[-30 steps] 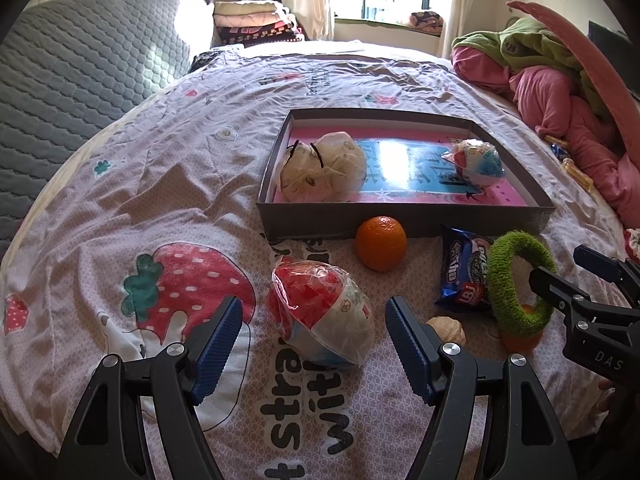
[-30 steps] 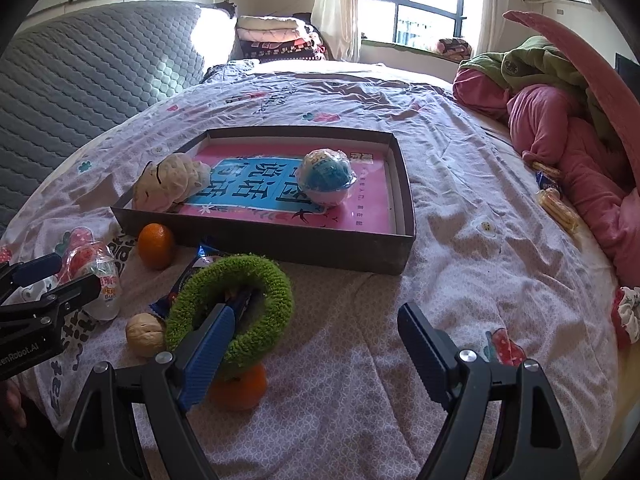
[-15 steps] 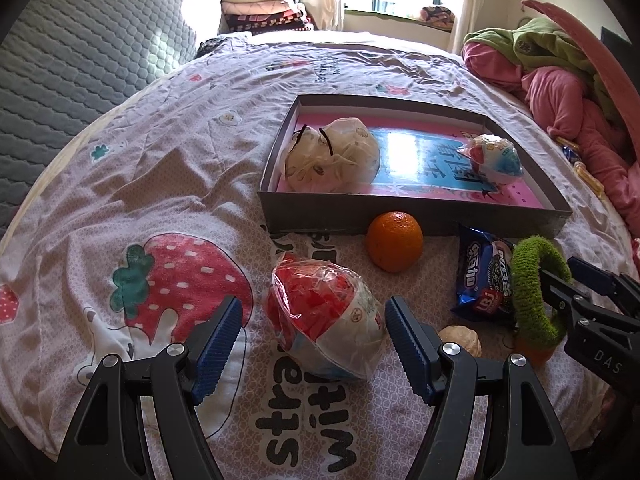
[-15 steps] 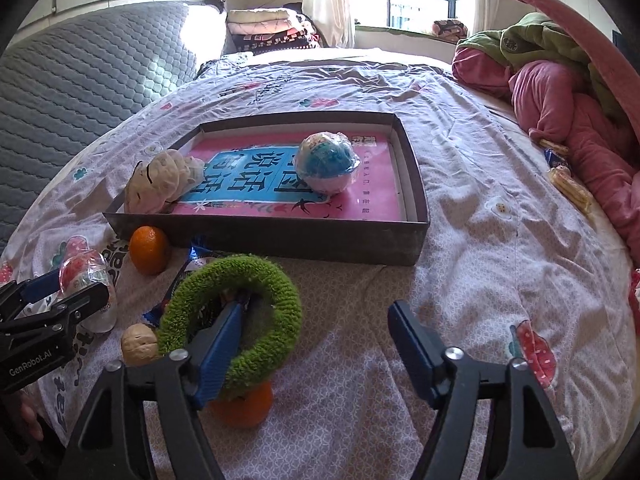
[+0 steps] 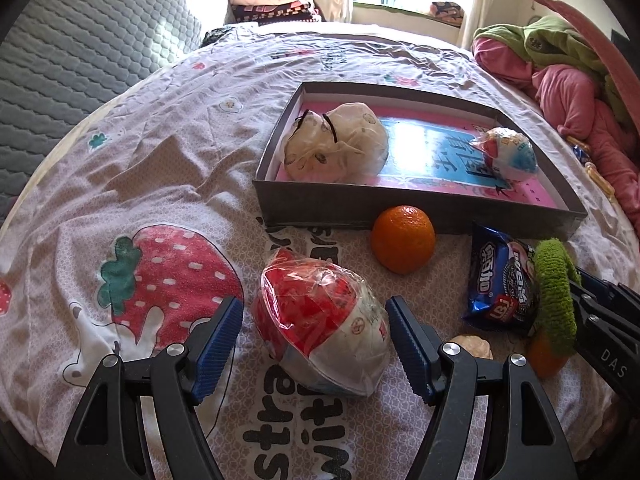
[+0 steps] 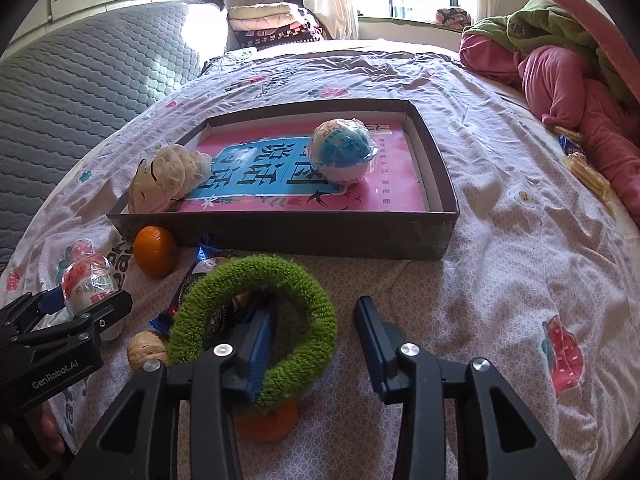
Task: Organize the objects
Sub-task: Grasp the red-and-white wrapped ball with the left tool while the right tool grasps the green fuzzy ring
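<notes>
The left gripper (image 5: 314,344) stands wide apart, its blue ribbed pads on either side of a red-and-white egg-shaped toy sealed in crinkled clear plastic (image 5: 322,322); a gap shows at each pad, so nothing is gripped yet. The egg lies on the pink strawberry-print bedsheet (image 5: 160,152), well short of the shallow grey cardboard box with a pink-and-blue printed floor (image 5: 416,210), where a cream drawstring cloth pouch (image 5: 336,142) and a blue-and-white wrapped egg (image 5: 506,152) already sit. It looks light and rigid under a slick, loose film — likely to squirt out if pinched near its ends, so the widest middle is the place to take it, and with modest force. The right gripper (image 6: 314,338) has just been closing: its left finger is threaded through the fuzzy green chenille ring (image 6: 252,328), the ring's band between the jaws, though the right pad visibly stands off it, so no clamp yet. That ring seems soft and compressible — forgiving, grippy, best pinched across the band. It rests over a small orange fruit (image 6: 266,420), which may roll once uncovered. Near it lie a second orange tangerine (image 5: 402,238), a blue glossy biscuit packet (image 5: 500,284) and a tan walnut (image 6: 146,354), all outside the box.
</notes>
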The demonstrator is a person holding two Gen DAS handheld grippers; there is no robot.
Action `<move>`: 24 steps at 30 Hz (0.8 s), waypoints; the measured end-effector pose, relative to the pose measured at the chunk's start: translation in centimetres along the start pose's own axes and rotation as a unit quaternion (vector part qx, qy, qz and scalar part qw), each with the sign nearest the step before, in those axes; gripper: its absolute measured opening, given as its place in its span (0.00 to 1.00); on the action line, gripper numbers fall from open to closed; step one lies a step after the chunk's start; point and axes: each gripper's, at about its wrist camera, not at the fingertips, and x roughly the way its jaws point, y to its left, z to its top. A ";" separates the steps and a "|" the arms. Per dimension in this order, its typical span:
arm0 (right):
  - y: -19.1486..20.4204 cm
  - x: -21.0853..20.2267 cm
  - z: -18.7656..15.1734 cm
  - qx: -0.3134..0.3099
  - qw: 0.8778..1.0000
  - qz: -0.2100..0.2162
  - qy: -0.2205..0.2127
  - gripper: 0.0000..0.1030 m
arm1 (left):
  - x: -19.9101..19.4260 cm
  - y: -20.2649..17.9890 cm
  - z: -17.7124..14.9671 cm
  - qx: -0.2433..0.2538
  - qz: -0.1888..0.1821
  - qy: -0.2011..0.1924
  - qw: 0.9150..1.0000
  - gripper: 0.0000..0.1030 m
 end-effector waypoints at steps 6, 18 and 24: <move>0.0 0.0 0.1 0.000 1.000 0.004 -0.001 0.28 | 0.3 0.1 0.1 -0.009 -0.012 0.004 1.000 0.73; 0.0 -0.3 0.1 -0.011 1.000 -0.003 -0.006 0.22 | 0.7 -0.5 0.0 -0.003 -0.017 0.009 1.000 0.61; -0.2 -0.4 0.2 -0.010 1.000 -0.004 -0.008 0.21 | 0.6 -0.5 0.0 -0.007 -0.019 0.007 1.000 0.60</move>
